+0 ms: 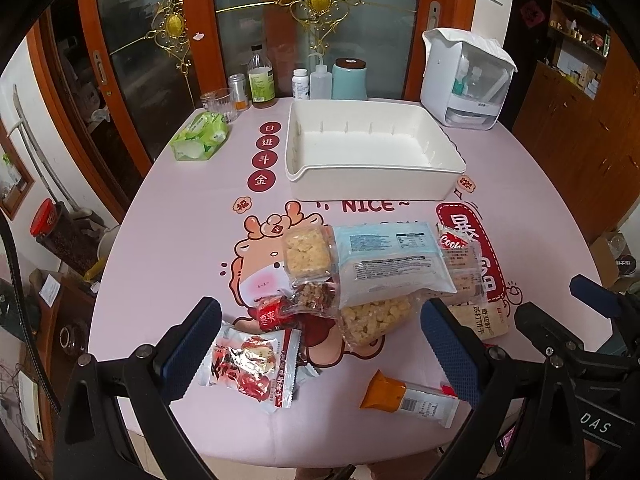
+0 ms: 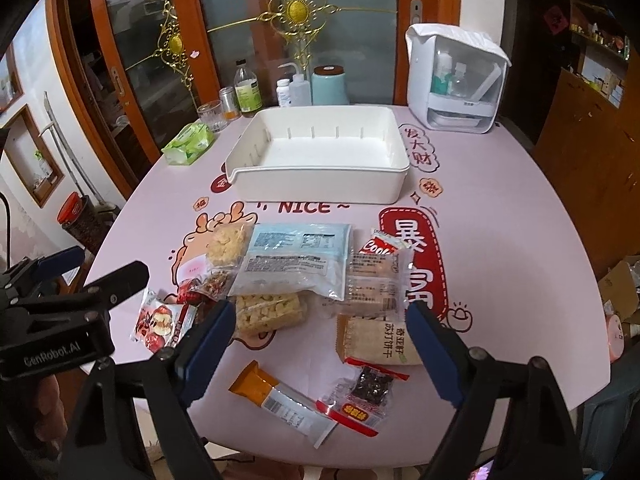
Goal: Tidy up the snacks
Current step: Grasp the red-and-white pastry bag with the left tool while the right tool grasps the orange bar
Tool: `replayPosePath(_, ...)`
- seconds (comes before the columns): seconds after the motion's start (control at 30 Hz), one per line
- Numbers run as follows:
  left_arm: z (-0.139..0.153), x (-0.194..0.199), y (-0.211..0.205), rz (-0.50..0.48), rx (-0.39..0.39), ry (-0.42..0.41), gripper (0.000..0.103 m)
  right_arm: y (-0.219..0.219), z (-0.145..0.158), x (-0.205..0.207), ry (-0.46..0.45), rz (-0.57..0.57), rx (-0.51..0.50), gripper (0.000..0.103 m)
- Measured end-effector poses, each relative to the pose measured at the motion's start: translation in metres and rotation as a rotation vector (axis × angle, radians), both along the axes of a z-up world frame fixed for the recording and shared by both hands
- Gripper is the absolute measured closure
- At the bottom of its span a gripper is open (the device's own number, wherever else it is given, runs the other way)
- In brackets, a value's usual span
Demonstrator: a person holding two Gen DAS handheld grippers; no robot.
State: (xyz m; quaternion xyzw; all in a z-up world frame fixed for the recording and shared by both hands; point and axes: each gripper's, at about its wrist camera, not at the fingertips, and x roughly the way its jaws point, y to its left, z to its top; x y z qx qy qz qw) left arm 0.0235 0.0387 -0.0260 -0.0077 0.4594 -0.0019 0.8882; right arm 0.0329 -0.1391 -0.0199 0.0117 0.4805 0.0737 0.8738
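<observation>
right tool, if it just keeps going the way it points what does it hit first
Probably the clear cracker packet lying between the open right tool's fingers, on the snack pile; depth is hard to judge, so it could be the table instead.

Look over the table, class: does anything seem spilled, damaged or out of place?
Nothing spilled or torn. The snack packets lie overlapping in a loose heap on the tablecloth, while the white bin behind them holds nothing yet.

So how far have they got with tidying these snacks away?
Nothing looks done: the white bin has no snacks in it. Nothing is in hand either; the left gripper and right gripper both hang open above the pile. All the packets are left, from the pale blue bag to the orange-ended bar.
</observation>
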Motion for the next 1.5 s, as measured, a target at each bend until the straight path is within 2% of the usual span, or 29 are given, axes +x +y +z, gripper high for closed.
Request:
replayPosePath(0.27, -0.017, 0.01, 0.03, 0.011, -0.026, 0.038, 0.004, 0.011, -0.025, 0.003, 0.053, 0.105, -0.029, 0.015)
replayPosePath(0.53, -0.058, 0.005, 0.079, 0.053, -0.031, 0.14, 0.004, 0.026, -0.071, -0.005, 0.122, 0.291, -0.081, 0.015)
replayPosePath(0.73, -0.105, -0.005, 0.102, 0.087, -0.1, 0.275, 0.004, 0.042, -0.113, -0.017, 0.222, 0.439, -0.106, 0.015)
replayPosePath(0.9, -0.139, -0.005, 0.112, 0.152, -0.226, 0.365, 0.004, 0.051, -0.139, -0.023, 0.286, 0.533, -0.105, 0.015)
replayPosePath(1.03, -0.158, -0.003, 0.123, 0.235, -0.36, 0.419, 0.004, 0.053, -0.151, -0.026, 0.307, 0.587, -0.114, 0.015)
replayPosePath(1.2, -0.177, 0.004, 0.138, 0.428, -0.498, 0.453, 0.004, 0.057, -0.159, -0.028, 0.312, 0.635, -0.126, 0.015)
replayPosePath(1.3, -0.18, 0.011, 0.14, 0.509, -0.523, 0.439, 0.004, 0.061, -0.163, -0.027, 0.312, 0.663, -0.135, 0.015)
replayPosePath(1.5, -0.192, 0.03, 0.142, 0.675, -0.519, 0.48, 0.004, 0.063, -0.168, -0.026, 0.298, 0.721, -0.156, 0.016)
